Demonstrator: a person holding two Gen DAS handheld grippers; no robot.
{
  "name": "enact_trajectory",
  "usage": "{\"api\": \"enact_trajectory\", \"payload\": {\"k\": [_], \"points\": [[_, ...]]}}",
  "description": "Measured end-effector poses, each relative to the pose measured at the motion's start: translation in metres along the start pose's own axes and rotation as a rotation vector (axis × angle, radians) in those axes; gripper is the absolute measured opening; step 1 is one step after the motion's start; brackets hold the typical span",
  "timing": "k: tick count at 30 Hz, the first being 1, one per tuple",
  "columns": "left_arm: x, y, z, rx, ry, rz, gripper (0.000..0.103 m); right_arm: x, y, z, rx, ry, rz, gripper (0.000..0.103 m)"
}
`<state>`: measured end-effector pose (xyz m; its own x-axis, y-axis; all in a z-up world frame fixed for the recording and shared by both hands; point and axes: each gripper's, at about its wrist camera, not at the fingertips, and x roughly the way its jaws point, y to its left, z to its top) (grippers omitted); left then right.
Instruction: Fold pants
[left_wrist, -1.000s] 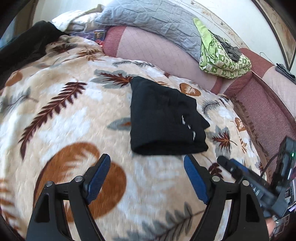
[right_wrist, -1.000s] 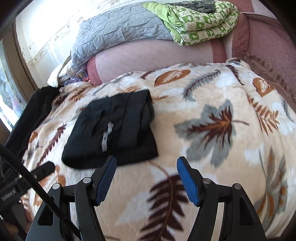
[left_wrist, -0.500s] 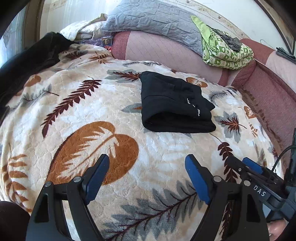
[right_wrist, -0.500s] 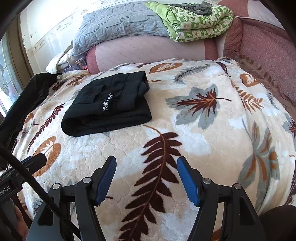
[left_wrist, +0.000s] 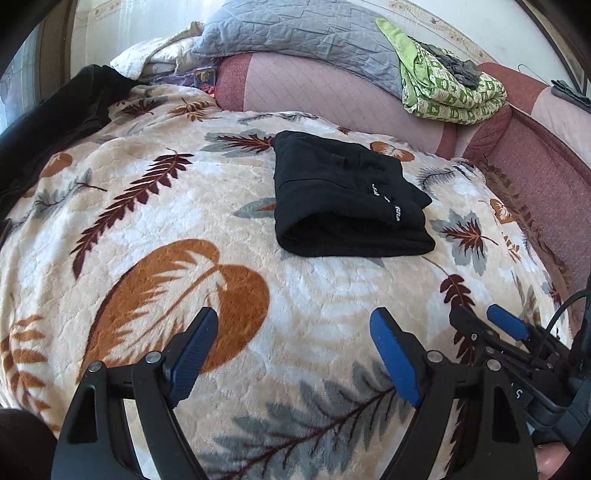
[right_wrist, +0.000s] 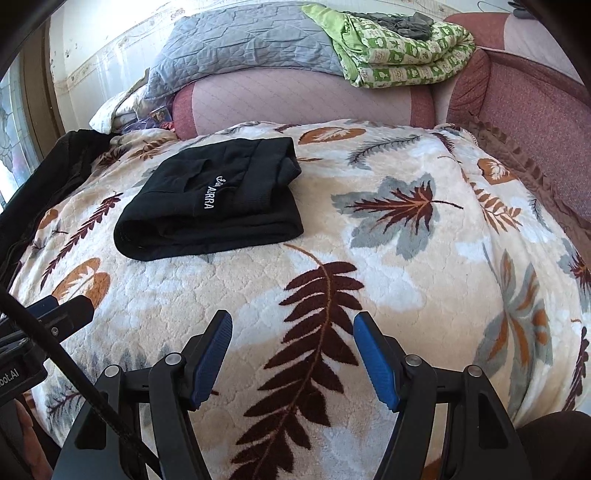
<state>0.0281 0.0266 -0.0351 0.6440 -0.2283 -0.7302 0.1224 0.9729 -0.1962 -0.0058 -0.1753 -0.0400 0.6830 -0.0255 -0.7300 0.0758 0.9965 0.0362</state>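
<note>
The black pants (left_wrist: 343, 199) lie folded into a compact rectangle on the leaf-patterned blanket (left_wrist: 155, 229), white lettering on top. They also show in the right wrist view (right_wrist: 218, 206), up and left of centre. My left gripper (left_wrist: 295, 332) is open and empty, held back near the blanket's front, well short of the pants. My right gripper (right_wrist: 291, 336) is open and empty, also near the front, to the right of the pants. The right gripper's fingers (left_wrist: 506, 326) show at the lower right of the left wrist view.
A pink sofa back (left_wrist: 314, 92) rises behind the blanket with a grey quilt (left_wrist: 303, 29) and a folded green patterned cloth (left_wrist: 447, 92) on it. A black garment (left_wrist: 48, 122) lies along the left edge. A maroon armrest (right_wrist: 524, 107) is at the right.
Both grippers have pulled back from the folded pants toward the blanket's front edge, staying open. The pants have not moved.
</note>
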Motion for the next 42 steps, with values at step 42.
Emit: {"api": "enact_trajectory", "payload": {"k": [42], "points": [[0.041,-0.011,0.002,0.027,0.094,0.093,0.094,0.029,-0.016,0.019,0.050,0.021,-0.040,0.086]]}}
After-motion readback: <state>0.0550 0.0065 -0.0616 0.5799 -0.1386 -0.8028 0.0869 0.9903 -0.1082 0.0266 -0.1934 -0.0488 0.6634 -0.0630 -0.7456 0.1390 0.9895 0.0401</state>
